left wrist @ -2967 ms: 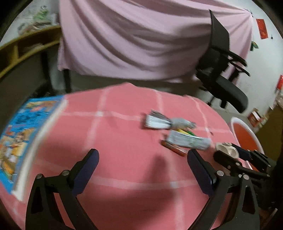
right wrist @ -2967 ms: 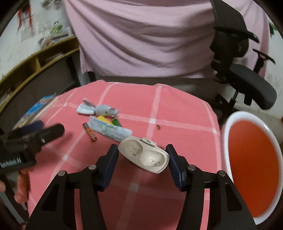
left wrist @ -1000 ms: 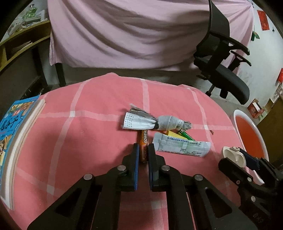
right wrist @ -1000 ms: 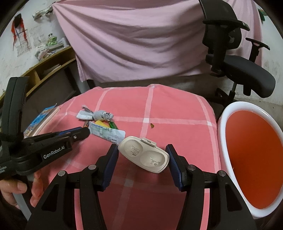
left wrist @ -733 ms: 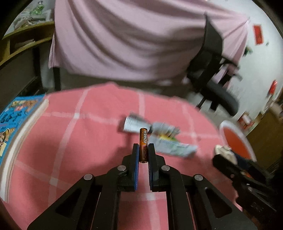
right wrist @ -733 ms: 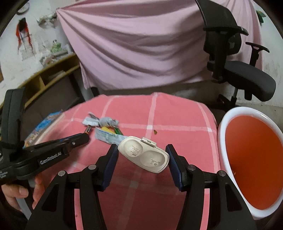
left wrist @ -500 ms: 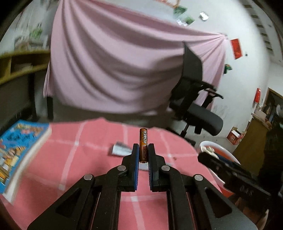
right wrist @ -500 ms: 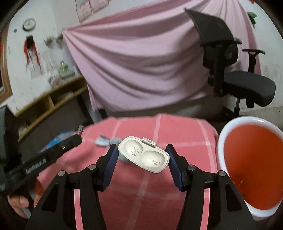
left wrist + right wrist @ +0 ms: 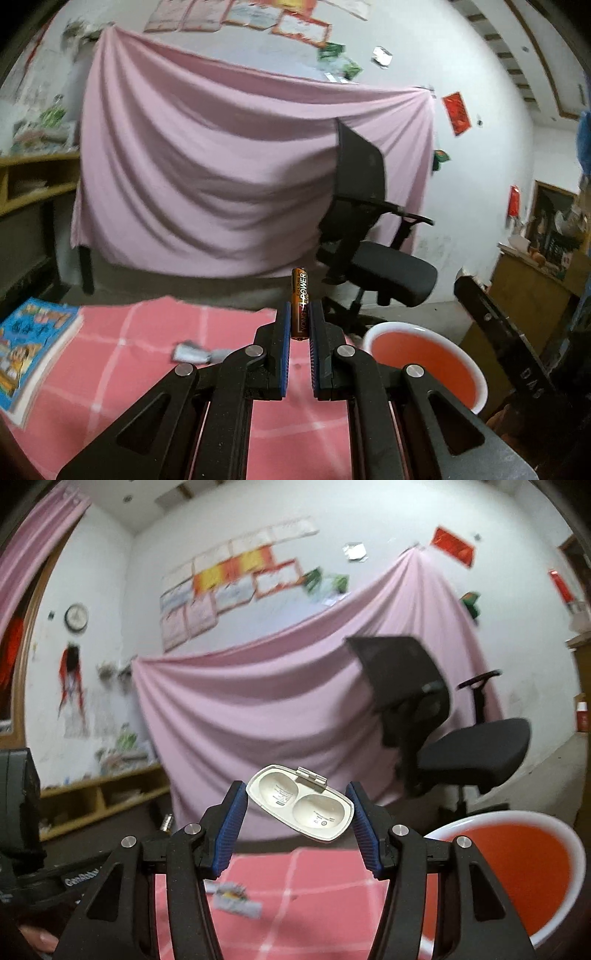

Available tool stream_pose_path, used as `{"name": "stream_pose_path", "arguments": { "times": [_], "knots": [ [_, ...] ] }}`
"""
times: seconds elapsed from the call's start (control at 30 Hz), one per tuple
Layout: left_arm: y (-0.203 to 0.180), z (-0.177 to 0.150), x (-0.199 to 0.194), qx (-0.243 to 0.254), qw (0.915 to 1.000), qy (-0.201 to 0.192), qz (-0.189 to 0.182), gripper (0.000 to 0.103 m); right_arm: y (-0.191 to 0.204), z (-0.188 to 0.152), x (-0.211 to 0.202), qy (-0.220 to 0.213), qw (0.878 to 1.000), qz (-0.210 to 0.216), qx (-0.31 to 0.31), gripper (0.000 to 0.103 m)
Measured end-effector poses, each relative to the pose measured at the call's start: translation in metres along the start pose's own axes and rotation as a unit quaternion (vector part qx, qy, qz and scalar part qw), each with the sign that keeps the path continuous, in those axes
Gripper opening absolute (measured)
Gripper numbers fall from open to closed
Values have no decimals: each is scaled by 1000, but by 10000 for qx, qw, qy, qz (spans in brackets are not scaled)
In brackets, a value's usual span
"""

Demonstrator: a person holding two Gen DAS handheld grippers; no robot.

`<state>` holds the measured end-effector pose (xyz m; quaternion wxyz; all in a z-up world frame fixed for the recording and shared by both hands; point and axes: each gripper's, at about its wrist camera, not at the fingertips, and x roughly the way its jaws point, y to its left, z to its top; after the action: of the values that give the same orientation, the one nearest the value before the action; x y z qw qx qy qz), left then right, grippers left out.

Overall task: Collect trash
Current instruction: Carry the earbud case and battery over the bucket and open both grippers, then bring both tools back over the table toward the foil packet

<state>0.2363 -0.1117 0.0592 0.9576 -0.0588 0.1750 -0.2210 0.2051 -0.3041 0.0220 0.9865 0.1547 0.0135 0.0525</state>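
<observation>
The left gripper (image 9: 300, 325) pinches a battery (image 9: 299, 303) upright at frame centre: small, hard, probably slippery. The right gripper (image 9: 297, 821) clamps a light, stiff case (image 9: 300, 806) endwise.

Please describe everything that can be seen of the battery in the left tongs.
The battery is a slim cylinder, orange above and dark below, printed with "POWER" and a plus sign. It stands upright, its lower part clamped between the blue pads of the left tongs, its top free. It is held in the air, touching nothing else.
</observation>
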Motion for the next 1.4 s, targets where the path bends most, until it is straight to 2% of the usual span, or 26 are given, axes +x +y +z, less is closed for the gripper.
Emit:
{"name": "stream_pose_path", "arguments": {
  "times": [0.17, 0.3, 0.43, 0.53, 0.8, 0.93, 1.1, 1.23, 1.4],
  "knots": [
    [-46, 11, 13, 476, 9985, -5, -257, 7, -33, 5, -5, -58, 9983, -452, 353, 53],
    [-75, 14, 36, 633, 9966, 155, -510, 7, -57, 8, -8, -21, 9954, -734, 607, 53],
    [-98, 13, 64, 627, 9938, 482, -778, 7, -83, 4, -10, 141, 9899, -1052, 938, 53],
    [-114, 11, 90, 530, 9898, 869, -998, 7, -102, 1, -10, 311, 9850, -1242, 1155, 53],
    [-150, -8, 144, 545, 9779, 1687, -1112, 7, -136, -6, -8, 694, 9729, -1642, 1471, 54],
    [-157, -18, 160, 543, 9709, 2006, -1186, 7, -146, -12, -4, 926, 9670, -1791, 1557, 54],
    [-148, -27, 161, 594, 9713, 2083, -985, 7, -154, -16, -1, 1098, 9616, -1882, 1671, 54],
    [-133, -27, 154, 490, 9743, 2027, -847, 10, -153, -15, -1, 1087, 9621, -1867, 1663, 54],
    [-112, -18, 134, 335, 9830, 1719, -548, 12, -139, -12, 1, 1063, 9673, -1756, 1491, 54]
  ]
}}
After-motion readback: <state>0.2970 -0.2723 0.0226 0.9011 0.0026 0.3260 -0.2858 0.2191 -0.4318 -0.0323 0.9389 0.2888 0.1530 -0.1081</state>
